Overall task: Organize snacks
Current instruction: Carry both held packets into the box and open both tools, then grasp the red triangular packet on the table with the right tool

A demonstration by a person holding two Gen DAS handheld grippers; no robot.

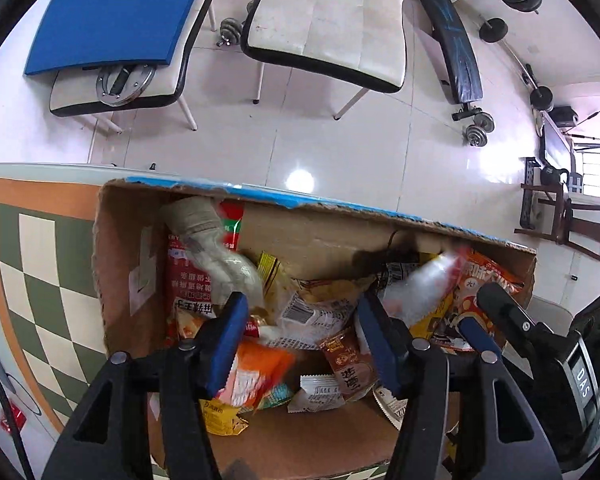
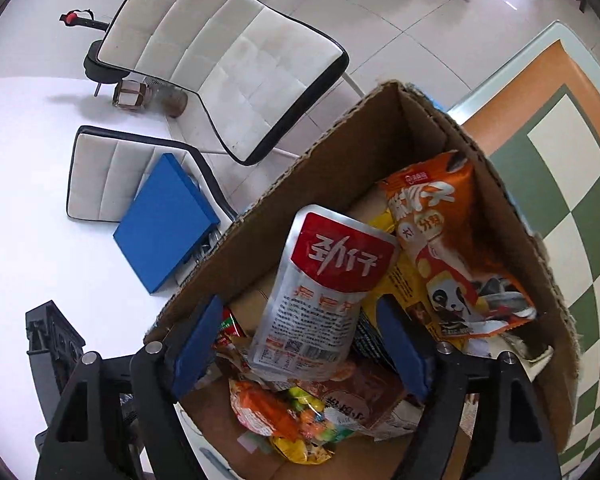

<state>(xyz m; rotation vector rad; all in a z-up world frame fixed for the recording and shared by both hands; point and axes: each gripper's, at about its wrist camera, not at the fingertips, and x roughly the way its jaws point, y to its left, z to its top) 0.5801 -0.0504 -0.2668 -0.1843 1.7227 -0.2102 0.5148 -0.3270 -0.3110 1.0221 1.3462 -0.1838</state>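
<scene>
An open cardboard box [image 1: 124,264] [image 2: 284,184] stands on the checkered table and holds several snack packets. My left gripper [image 1: 300,316] is open above the box, empty, its blue pads either side of a pile with a white barcode packet [image 1: 312,316] and a brown packet [image 1: 346,364]. A blurred pale packet [image 1: 216,248] is in mid-air at the box's far left. My right gripper [image 2: 300,328] is open over the box. A silver-and-red packet [image 2: 320,288] lies between its pads, apparently loose. An orange panda packet [image 2: 452,248] leans on the right wall.
The table [image 1: 40,248] has a green and cream checkered top with an orange border [image 2: 572,184]. White chairs [image 1: 332,20] [image 2: 228,56], one with a blue pad [image 1: 116,12] [image 2: 168,224], stand on the tiled floor. The right gripper's body [image 1: 540,340] shows beside the box.
</scene>
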